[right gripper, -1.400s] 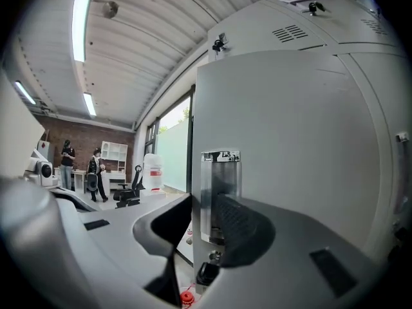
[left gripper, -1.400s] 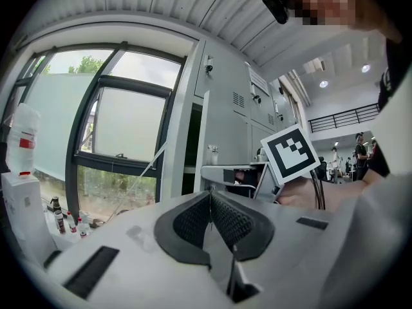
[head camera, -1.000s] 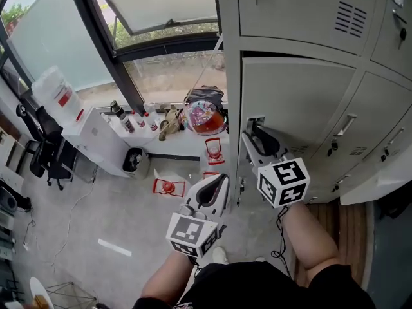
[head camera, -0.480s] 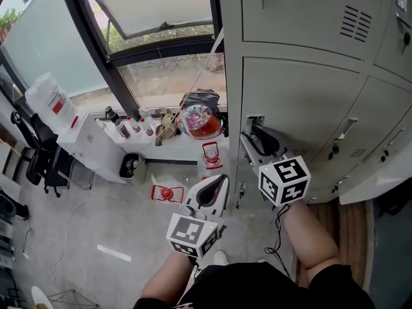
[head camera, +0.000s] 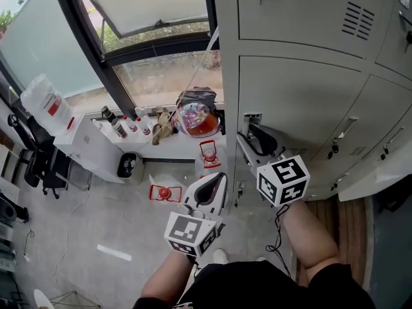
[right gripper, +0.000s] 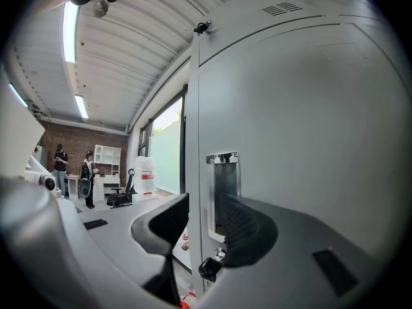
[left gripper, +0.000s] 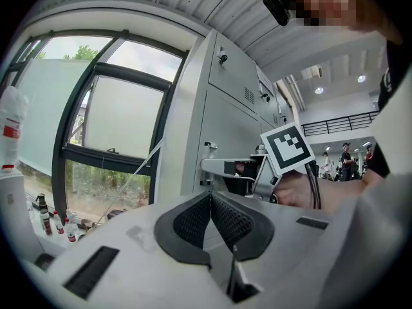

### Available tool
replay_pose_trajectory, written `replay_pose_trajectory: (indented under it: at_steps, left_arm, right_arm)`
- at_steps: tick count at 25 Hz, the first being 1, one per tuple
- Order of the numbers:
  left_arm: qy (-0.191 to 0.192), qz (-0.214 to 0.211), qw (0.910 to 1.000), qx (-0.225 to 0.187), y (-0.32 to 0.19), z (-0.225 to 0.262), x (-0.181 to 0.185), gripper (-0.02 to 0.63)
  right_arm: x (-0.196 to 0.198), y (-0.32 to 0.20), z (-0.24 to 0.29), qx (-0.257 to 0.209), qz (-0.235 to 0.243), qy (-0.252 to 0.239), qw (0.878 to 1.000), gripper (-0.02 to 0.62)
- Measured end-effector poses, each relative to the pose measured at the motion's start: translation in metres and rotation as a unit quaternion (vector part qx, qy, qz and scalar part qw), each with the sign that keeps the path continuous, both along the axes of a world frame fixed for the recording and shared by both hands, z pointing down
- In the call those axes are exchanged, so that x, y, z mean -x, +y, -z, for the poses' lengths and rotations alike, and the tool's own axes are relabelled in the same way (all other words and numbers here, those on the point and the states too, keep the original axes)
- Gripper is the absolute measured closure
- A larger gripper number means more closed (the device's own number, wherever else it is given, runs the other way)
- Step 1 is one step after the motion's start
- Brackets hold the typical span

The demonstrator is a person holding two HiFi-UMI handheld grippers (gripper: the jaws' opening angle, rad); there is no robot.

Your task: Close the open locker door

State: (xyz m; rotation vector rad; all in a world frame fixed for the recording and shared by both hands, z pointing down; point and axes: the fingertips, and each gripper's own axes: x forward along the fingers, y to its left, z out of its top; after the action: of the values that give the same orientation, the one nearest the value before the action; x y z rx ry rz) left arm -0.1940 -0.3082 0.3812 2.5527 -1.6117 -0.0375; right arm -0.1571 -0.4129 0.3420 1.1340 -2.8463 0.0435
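The right gripper view shows what the head view cannot: the right gripper (right gripper: 196, 221) has its jaws moderately apart, with the left edge of the locker door (right gripper: 309, 140) and its recessed metal handle (right gripper: 223, 192) between them. Whether the pads press on the door cannot be told. A dark key (right gripper: 209, 267) hangs just below the handle.

From the head view, the locker door (head camera: 302, 102) lies flush in its frame, in the leftmost column below a vented door (head camera: 309, 8). The right gripper (head camera: 252, 143) is up against the handle (head camera: 253, 118).

The left gripper view shows the left gripper (left gripper: 210, 201) with its ribbed pads meeting at the tips and nothing between them. It looks across at the right gripper's marker cube (left gripper: 288, 148). In the head view the left gripper (head camera: 209, 188) hangs lower, apart from the lockers.

Left of the lockers, a window sill (head camera: 187, 148) carries a bag (head camera: 196, 116) and small bottles (head camera: 125, 126). A water jug (head camera: 42, 98), an office chair (head camera: 42, 163) and a bin (head camera: 130, 165) stand nearby. People (right gripper: 85, 172) stand far off in the room.
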Motion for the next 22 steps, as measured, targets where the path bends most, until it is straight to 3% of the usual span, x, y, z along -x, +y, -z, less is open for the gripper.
replay_pose_trajectory:
  at_steps: [10,22]
  left_arm:
    - [0.002,-0.005,1.0000,0.000,0.000,0.003,-0.014,0.589]
    - [-0.003,-0.012,0.9999,-0.002,0.009,0.009,-0.054,0.589]
  right_arm:
    - [-0.017,0.003,-0.001,0.002,-0.004,0.000,1.000,0.392]
    - [-0.085,0.007,-0.003,0.020,-0.038,-0.016,0.999,0.380]
